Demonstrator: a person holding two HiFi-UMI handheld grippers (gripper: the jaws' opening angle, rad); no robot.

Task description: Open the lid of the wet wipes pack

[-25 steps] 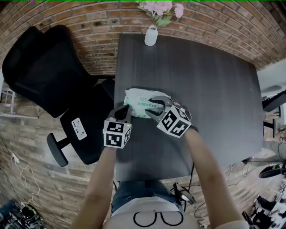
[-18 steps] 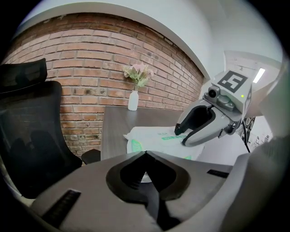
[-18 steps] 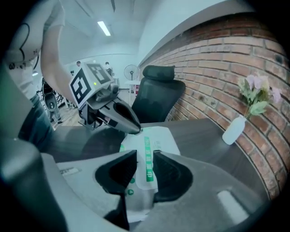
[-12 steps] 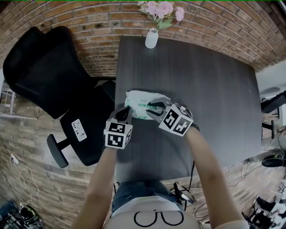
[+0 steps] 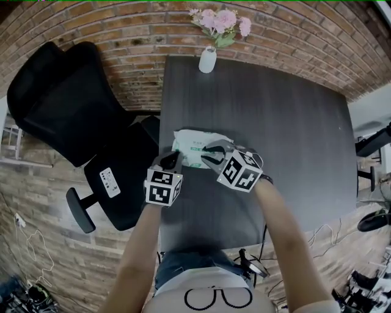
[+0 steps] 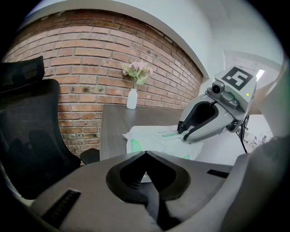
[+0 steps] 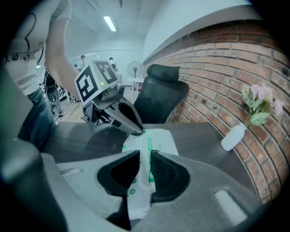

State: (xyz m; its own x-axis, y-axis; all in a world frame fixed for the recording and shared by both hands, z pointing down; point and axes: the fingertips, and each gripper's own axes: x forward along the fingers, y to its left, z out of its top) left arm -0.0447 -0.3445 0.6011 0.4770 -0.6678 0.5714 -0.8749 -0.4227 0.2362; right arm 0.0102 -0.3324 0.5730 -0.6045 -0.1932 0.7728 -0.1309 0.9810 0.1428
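The table (image 5: 275, 134) is dark charcoal with a fine wood grain. Left of its centre, the wet wipes pack (image 5: 189, 140) is white with green print and a green stripe. Both grippers are pale grey with black pads, and each bears a white cube patterned with black square markers. The left gripper (image 5: 171, 158) is at the pack's left edge. The right gripper (image 5: 208, 150), its jaws just now closing about the green stripe, is at the pack's right. At top centre a white vase (image 5: 208, 60) carries pink flowers (image 5: 221, 18) with green leaves. The brickwork (image 5: 122, 24) is red-brown with pale mortar lines. The chair (image 5: 67, 110) at the left is black, with a small white label (image 5: 110, 182).
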